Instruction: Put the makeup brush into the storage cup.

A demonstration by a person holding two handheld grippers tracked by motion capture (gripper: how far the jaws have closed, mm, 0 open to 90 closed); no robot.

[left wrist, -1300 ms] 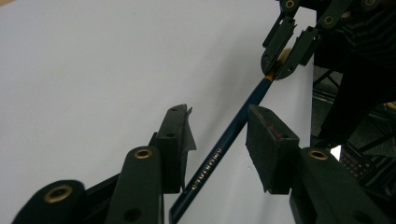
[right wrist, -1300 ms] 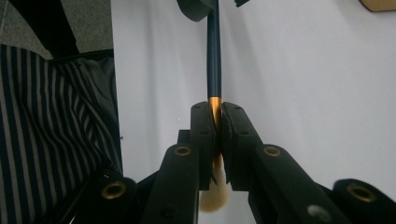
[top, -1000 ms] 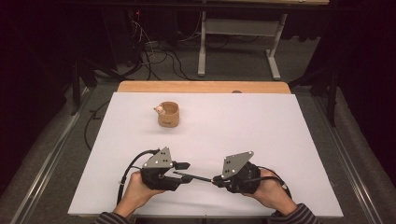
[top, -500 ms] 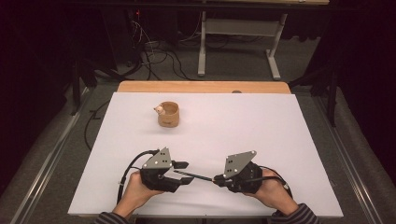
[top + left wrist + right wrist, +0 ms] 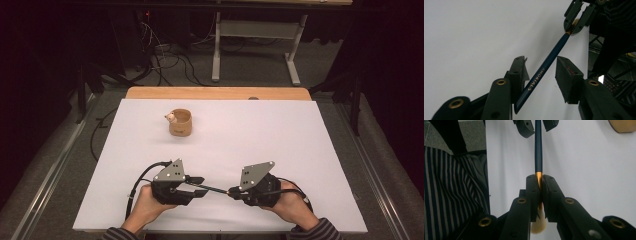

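A paintbrush (image 5: 215, 188) with a dark blue handle, a gold ferrule and pale bristles lies level between my two grippers, near the front of the white tabletop (image 5: 280, 135). My right gripper (image 5: 539, 182) is shut on the ferrule, and the bristles (image 5: 538, 223) stick out behind its jaws. The handle (image 5: 549, 60) runs between the jaws of my left gripper (image 5: 540, 72), which stand open, and it lies close against the left pad. From above, the left gripper (image 5: 198, 185) and the right gripper (image 5: 234, 191) face each other, each held by a hand.
A small wooden cup (image 5: 180, 122) with a little pale figure (image 5: 170, 118) on its rim stands at the back left of the tabletop. A wooden strip (image 5: 215, 93) borders the far edge. Cables and desk legs lie on the floor beyond.
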